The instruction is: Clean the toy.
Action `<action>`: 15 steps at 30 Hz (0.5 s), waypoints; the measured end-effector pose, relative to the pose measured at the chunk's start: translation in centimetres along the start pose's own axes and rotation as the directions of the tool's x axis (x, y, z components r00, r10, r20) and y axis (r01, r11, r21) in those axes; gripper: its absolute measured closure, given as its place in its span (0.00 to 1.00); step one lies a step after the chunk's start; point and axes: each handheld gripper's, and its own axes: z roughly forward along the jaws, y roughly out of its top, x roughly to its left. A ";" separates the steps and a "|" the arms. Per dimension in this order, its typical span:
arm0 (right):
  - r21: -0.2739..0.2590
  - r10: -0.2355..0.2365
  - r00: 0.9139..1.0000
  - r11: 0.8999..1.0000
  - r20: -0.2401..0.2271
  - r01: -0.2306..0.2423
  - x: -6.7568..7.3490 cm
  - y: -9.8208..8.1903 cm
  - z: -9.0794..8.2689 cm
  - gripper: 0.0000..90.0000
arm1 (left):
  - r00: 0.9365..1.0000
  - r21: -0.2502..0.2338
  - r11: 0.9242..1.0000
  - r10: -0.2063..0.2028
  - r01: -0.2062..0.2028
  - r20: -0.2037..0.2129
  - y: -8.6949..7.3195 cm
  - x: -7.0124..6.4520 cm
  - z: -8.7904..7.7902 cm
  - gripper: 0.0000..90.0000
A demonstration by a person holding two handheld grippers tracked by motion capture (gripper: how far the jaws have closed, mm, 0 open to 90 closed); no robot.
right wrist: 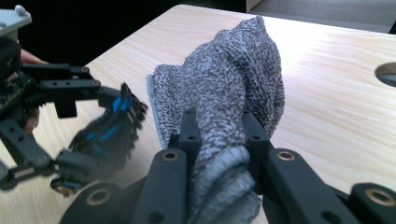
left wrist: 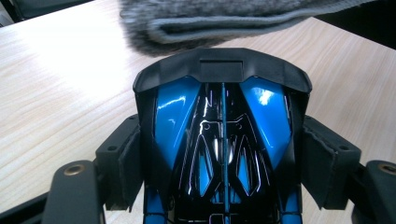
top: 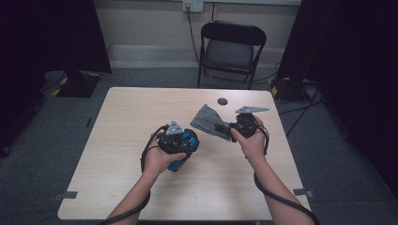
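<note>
Our right gripper [top: 227, 126] has its two black jaws pressed together on a bunched fold of a grey knitted cloth [top: 208, 121]. In the right gripper view the cloth [right wrist: 233, 93] rises up and away from the jaws in a soft, rumpled peak, with a flat hemmed edge showing on its left side. From the high view the cloth spreads out from that gripper toward the far left, over the middle of the pale wooden table [top: 131, 112]; we cannot tell how much of it rests on the wood.

Our left gripper [top: 184, 149] is clamped on a glossy blue and black toy car [top: 186, 143], one padded jaw against each flank. In the left gripper view the car [left wrist: 219, 135] sits lengthwise between the jaws, its black rear wing pointing away from the camera, and the folded edge of the cloth [left wrist: 210, 23] lies just beyond it. The right gripper view also shows the left gripper [right wrist: 100, 137] and the car [right wrist: 112, 133], slightly blurred, just beside the cloth.

We hold both grippers over the centre of the table, close together, forearms coming in from the near edge. A small dark round disc [top: 222, 101] lies on the table beyond the cloth. A black folding chair [top: 231, 49] stands past the far side.
</note>
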 end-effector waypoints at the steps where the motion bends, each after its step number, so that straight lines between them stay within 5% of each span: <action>1: 0.000 -0.003 1.000 1.000 -0.004 0.003 0.2 0.2 0.3 0.84 | 1.000 0.000 1.000 0.002 -0.002 0.001 0.0 0.0 0.0 0.28; 15: 0.008 -0.014 1.000 1.000 -0.012 0.014 1.5 1.1 1.8 0.83 | 1.000 -0.009 1.000 0.002 -0.002 0.002 0.1 -0.1 -0.1 0.28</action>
